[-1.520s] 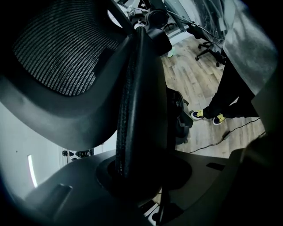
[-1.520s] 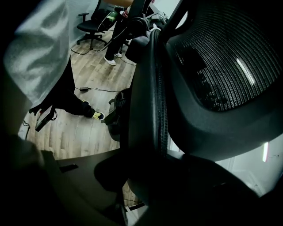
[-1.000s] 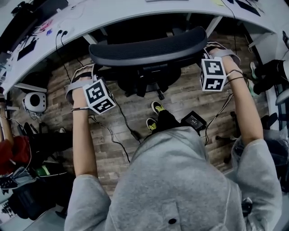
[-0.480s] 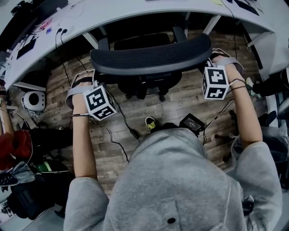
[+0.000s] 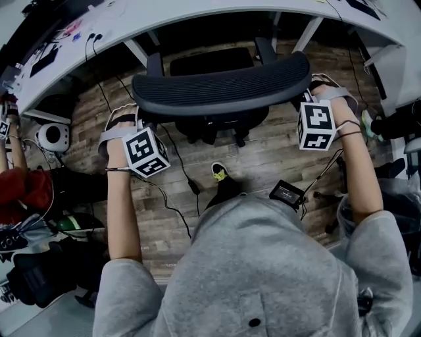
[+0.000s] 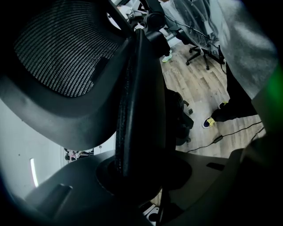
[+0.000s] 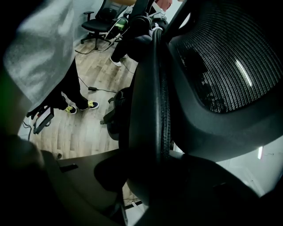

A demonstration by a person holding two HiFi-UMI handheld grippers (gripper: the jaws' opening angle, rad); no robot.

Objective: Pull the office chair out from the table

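The black office chair (image 5: 220,85) stands in front of the white table (image 5: 197,16), its mesh backrest towards me and its seat and armrests showing past the table edge. My left gripper (image 5: 133,113) is shut on the backrest's left edge (image 6: 139,110). My right gripper (image 5: 307,89) is shut on the right edge (image 7: 152,110). In both gripper views the thick backrest rim runs straight down between the jaws, and the mesh (image 6: 66,53) fills the side. The fingertips themselves are lost in shadow.
Cables (image 5: 177,178) and a black power brick (image 5: 286,193) lie on the wood floor behind the chair, near my shoe (image 5: 219,173). A white round device (image 5: 52,136) and bags sit at the left. Another chair's base (image 5: 329,197) stands at the right.
The chair has rolled back from the table towards me, so its seat and armrests now show. Both grippers came back with it, still clamped on the backrest.
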